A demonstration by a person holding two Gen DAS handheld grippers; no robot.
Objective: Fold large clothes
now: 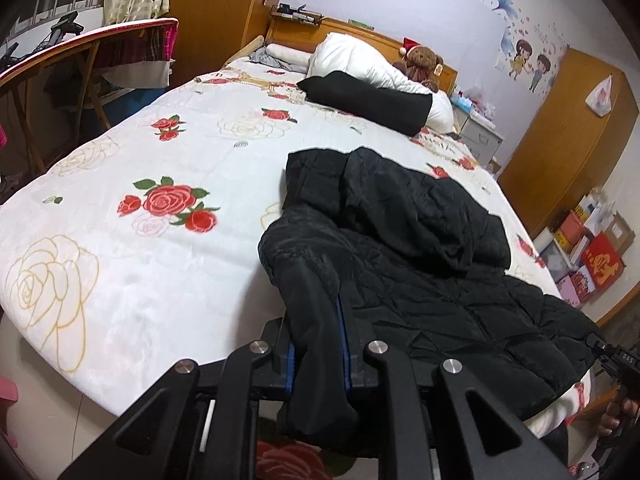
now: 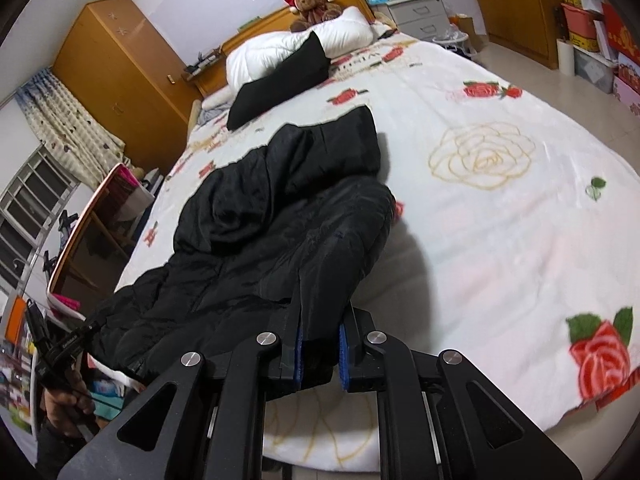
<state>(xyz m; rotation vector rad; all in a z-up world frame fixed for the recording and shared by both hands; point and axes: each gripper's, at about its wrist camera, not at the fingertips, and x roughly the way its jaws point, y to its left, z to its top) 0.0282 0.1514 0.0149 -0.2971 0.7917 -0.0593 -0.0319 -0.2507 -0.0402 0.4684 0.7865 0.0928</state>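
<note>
A: Left tool [image 1: 318,344]?
B: Clamped on a corner of the black jacket [image 1: 400,248]; the padded cloth is bunched between its blue pads and hangs below them.
A: Right tool [image 2: 320,344]?
B: Same, pinched on the jacket's other near corner, cloth between the pads.
A: The jacket itself?
B: Spread ahead of both tools on the bed [image 1: 140,240], over the rose-printed cover, near edge raised off it. Beyond it, a white pillow [image 2: 280,50] and a teddy bear [image 2: 316,2] by the headboard.
</note>
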